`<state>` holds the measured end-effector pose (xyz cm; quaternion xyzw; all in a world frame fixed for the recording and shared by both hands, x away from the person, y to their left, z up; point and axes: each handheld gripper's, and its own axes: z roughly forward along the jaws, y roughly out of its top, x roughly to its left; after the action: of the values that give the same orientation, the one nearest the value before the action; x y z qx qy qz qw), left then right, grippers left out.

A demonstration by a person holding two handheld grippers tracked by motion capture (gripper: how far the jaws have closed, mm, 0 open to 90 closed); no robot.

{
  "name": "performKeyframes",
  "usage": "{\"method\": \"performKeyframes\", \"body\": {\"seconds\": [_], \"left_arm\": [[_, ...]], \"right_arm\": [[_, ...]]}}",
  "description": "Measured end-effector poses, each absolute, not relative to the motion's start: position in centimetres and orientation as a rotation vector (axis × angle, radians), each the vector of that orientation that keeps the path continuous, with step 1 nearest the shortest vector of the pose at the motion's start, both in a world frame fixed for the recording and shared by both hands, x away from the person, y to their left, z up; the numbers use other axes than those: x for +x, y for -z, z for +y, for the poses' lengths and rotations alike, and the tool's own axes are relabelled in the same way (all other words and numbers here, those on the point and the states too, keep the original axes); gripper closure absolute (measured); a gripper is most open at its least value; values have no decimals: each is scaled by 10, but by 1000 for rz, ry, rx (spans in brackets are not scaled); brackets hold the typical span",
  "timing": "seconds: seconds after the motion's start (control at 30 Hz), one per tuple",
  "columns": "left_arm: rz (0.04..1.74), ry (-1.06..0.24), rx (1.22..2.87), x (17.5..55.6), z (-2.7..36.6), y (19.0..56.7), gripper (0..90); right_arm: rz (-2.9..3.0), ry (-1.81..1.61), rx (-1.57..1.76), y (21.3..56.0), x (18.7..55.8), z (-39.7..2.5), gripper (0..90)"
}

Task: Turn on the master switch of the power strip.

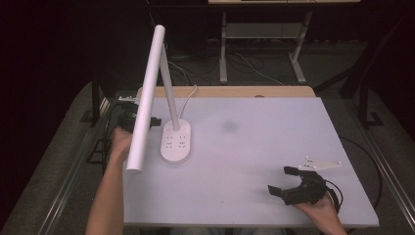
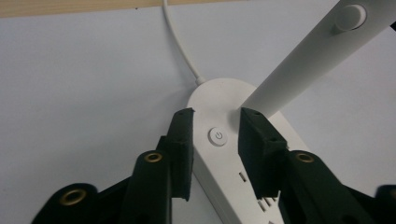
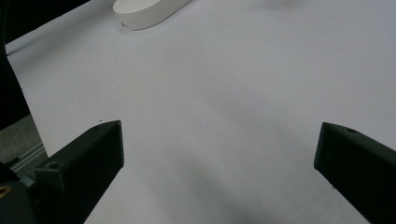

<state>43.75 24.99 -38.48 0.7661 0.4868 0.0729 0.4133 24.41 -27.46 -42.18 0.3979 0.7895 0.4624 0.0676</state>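
Observation:
A white desk lamp stands at the table's left. Its oval base (image 1: 176, 142) carries several sockets, and a slanted post (image 1: 169, 90) holds a long white head bar (image 1: 146, 100). My left gripper (image 1: 156, 121) is open at the base's far end. In the left gripper view its jaws (image 2: 215, 112) stand on either side of the round power button (image 2: 217, 136), with the post (image 2: 308, 56) just right of them. My right gripper (image 1: 280, 179) is wide open near the front right, and nothing lies between its fingers (image 3: 219, 135). The base's end (image 3: 149, 11) shows far off.
The lamp's white cord (image 2: 180, 46) runs from the base over the table's far wooden edge (image 1: 225, 91). The lamp stands on a white table top (image 1: 274, 127). The head bar overhangs the left arm. Cables and metal table legs (image 1: 223, 49) lie on the floor behind.

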Motion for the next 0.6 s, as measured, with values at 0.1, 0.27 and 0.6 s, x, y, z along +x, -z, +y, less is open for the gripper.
{"method": "performKeyframes", "body": {"seconds": [0.1,0.27,0.6], "left_arm": [[1220,-182,1928,438,248,386,745],[1212,-191,1933,439,243,389,793],[1212,-189,1950,442,233,396,893]], "right_arm": [[2381,-1393,1194,422,244,-275,10],[2388,-1392,1193,422,244,-274,10],[2398,-1385,1191,422,244,-274,10]]}}
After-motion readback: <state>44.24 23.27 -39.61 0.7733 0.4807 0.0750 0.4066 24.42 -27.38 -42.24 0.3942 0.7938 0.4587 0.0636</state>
